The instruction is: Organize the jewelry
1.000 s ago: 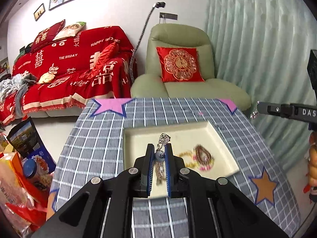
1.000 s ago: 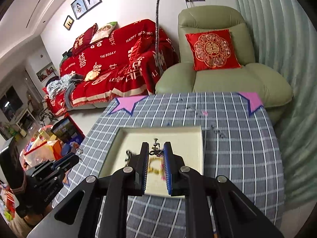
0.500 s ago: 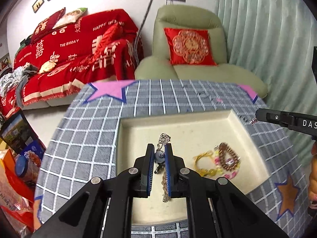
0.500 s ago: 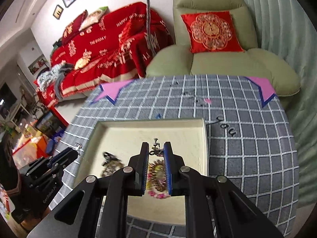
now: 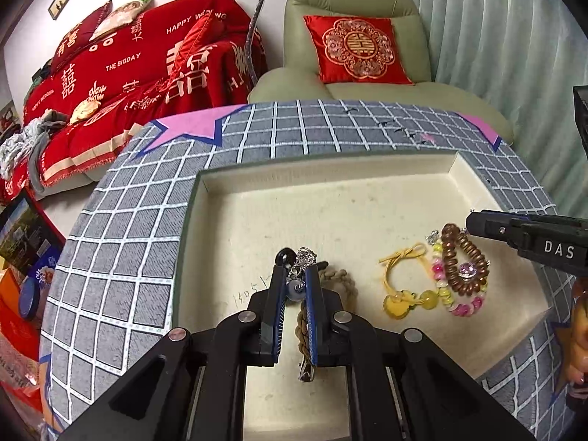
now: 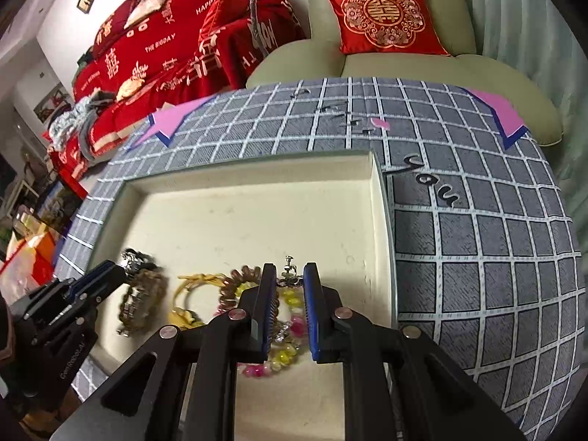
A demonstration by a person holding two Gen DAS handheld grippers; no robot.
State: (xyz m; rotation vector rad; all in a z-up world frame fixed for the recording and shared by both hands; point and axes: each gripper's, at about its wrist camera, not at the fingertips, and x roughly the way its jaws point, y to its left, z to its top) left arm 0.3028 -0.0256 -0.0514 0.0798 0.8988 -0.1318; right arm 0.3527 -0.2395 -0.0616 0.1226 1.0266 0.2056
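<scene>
A cream tray [image 5: 200, 202] lies on the checked tablecloth. My left gripper [image 5: 296, 275] hangs low over the tray's left half, shut on a silver chain piece with a grey bead [image 5: 297, 288]. Under its fingers lies a braided brown bracelet [image 5: 345, 281]. To the right lie a yellow cord bracelet [image 5: 404, 286], a brown bead bracelet [image 5: 463, 257] and a pink and yellow bead bracelet [image 5: 454, 303]. My right gripper [image 6: 289, 275] hovers over those bead bracelets [image 6: 290, 327], shut on a small silver earring [image 6: 288, 275]. Each gripper shows in the other's view: the right gripper [image 5: 514, 229] and the left gripper [image 6: 92, 288].
The tray [image 6: 378, 198] sits on a round table with a grey checked cloth [image 6: 477, 257]. Behind the table stand a green armchair [image 5: 349, 18] with a red cushion and a red-covered sofa [image 5: 128, 66]. Bags and boxes [image 5: 22, 257] lie on the floor at the left.
Both grippers have come down and forward toward the tray, which now fills much more of each view. Both stay shut on their pieces.
</scene>
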